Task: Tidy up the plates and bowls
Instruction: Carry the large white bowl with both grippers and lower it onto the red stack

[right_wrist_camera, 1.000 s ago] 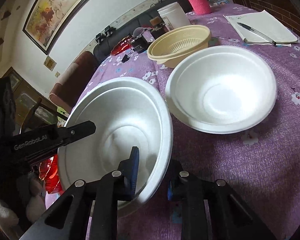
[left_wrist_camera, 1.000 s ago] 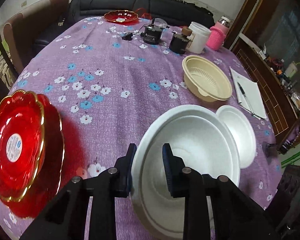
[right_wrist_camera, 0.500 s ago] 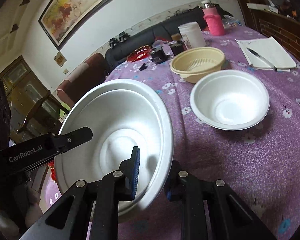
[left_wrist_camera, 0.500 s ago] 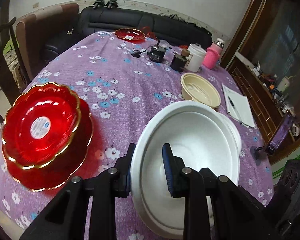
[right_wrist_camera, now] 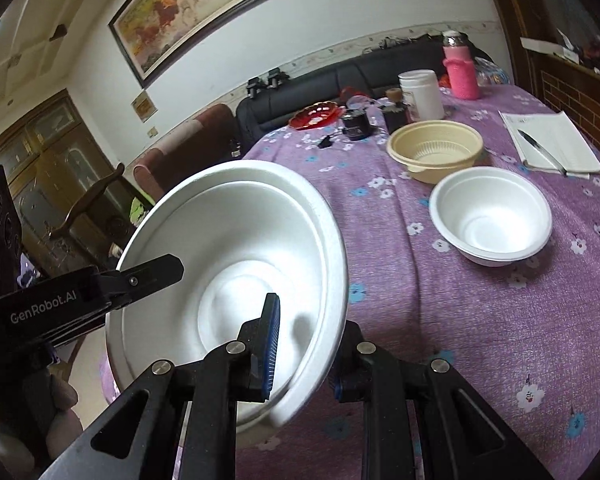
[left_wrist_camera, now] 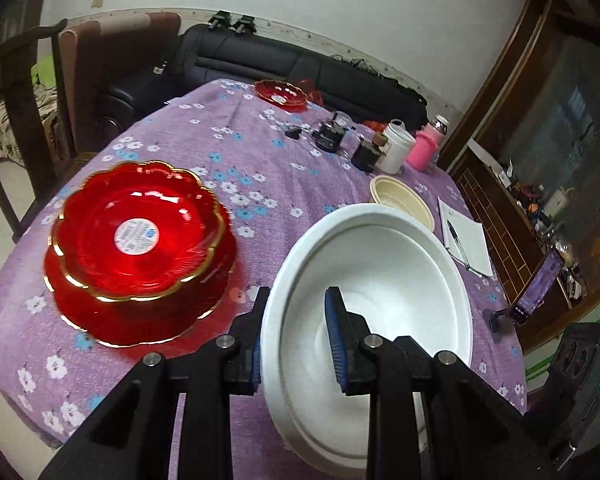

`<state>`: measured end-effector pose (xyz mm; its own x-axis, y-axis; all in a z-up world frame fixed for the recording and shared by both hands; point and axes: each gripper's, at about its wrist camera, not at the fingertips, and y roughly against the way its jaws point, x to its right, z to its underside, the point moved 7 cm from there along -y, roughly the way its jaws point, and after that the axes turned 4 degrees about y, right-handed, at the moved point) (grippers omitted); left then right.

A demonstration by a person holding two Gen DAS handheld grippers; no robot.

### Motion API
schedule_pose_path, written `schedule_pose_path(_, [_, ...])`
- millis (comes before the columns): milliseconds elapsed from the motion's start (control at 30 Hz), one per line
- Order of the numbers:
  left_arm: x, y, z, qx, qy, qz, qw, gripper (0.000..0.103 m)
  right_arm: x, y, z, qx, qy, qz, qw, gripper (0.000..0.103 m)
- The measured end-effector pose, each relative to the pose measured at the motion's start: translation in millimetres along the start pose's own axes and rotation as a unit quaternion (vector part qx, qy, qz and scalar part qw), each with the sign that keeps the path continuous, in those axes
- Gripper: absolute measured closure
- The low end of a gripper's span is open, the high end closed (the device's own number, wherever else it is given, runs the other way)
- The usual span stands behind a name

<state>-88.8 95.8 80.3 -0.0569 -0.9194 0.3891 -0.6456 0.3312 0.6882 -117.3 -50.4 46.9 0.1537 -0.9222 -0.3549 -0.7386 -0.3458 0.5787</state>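
Both grippers are pinching the same big white foam bowl (left_wrist_camera: 384, 280) by its rim, holding it up off the tabletop (left_wrist_camera: 260, 152). The left gripper (left_wrist_camera: 296, 340) has one finger outside the wall and one inside, clamped on the rim at about 7 o'clock in its own view. The right gripper (right_wrist_camera: 306, 344) does the same on the opposite side, at about 5 o'clock of the bowl (right_wrist_camera: 228, 264) in the right wrist view. There look to be two bowls nested, since a second rim line shows just inside the outer one. It's round, so no real long axis; the mouth faces up and tilts toward the right camera.

On the purple flowered cloth, a stack of red gold-edged plates (left_wrist_camera: 136, 240) sits at 9 o'clock of the held bowl in the left view. A smaller white foam bowl (right_wrist_camera: 490, 216) rests upright at 2 o'clock in the right view, just beside a beige bowl (right_wrist_camera: 436, 152) behind it. A notepad with pen (right_wrist_camera: 548, 144) lies further right.
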Motion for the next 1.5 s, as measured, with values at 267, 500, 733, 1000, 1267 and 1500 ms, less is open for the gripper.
schedule_pose_path(267, [-32, 22, -4, 0.023, 0.026, -0.006, 0.9994, 0.077, -36, -7, 0, -0.006, 0.034, -0.01, 0.999, 0.081])
schedule_pose_path(500, [-65, 41, -22, 0.053, 0.055, -0.022, 0.9968, 0.077, -73, -19, -19, -0.004, 0.06, -0.037, 0.998, 0.081])
schedule_pose_path(733, [-96, 55, -53, 0.084, 0.064, -0.062, 0.9925, 0.077, -115, -40, -50, 0.002, 0.086, -0.066, 0.994, 0.08])
schedule_pose_path(1000, [-137, 31, -82, 0.071, 0.085, -0.1, 0.9888, 0.077, -143, -86, -70, -0.029, 0.123, -0.051, 0.991, 0.08])
schedule_pose_path(1267, [-168, -2, -84, 0.036, 0.09, -0.137, 0.9858, 0.077, -141, -139, -55, -0.096, 0.107, -0.056, 0.988, 0.08])
schedule_pose_path(1500, [-179, -22, -80, 0.01, 0.101, -0.141, 0.9848, 0.077, -132, -162, -44, -0.126, 0.094, -0.054, 0.986, 0.08])
